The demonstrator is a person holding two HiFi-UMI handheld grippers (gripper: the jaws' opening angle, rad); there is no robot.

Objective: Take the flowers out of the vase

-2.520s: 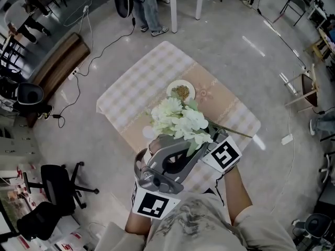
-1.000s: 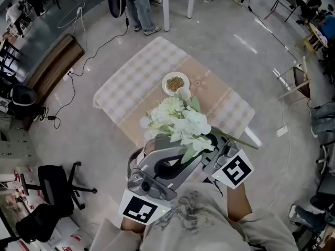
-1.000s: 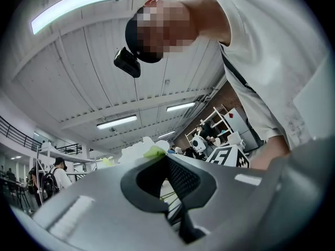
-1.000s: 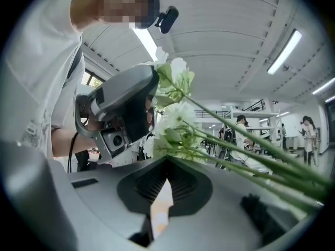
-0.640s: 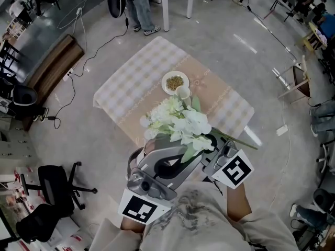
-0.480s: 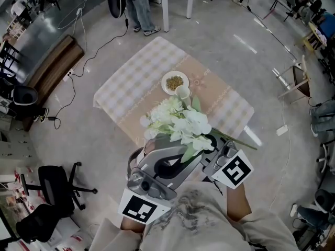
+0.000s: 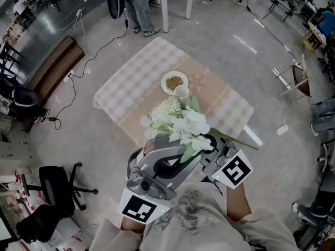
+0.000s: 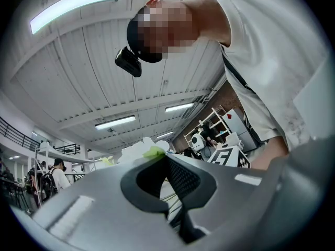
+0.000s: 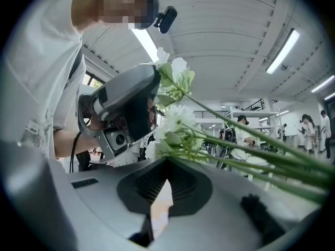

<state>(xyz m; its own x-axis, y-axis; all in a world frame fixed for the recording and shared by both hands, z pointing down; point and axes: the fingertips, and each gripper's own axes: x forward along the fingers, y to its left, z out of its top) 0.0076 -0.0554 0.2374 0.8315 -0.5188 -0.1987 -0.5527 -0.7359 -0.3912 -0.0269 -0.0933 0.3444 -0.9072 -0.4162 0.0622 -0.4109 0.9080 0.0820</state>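
Right claw was pressed together on the stems of the flowers, which were up in the air, out of the vase on the table. Left claw was pressed together, blooms at its tip.

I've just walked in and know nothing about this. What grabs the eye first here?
A bunch of white flowers with long green stems, pinched in mid-air by the left hand-held gripper and the right hand-held gripper, close to the person's chest. Below stands a square table in a beige checked cloth, bearing a small white vase and a round white plate.
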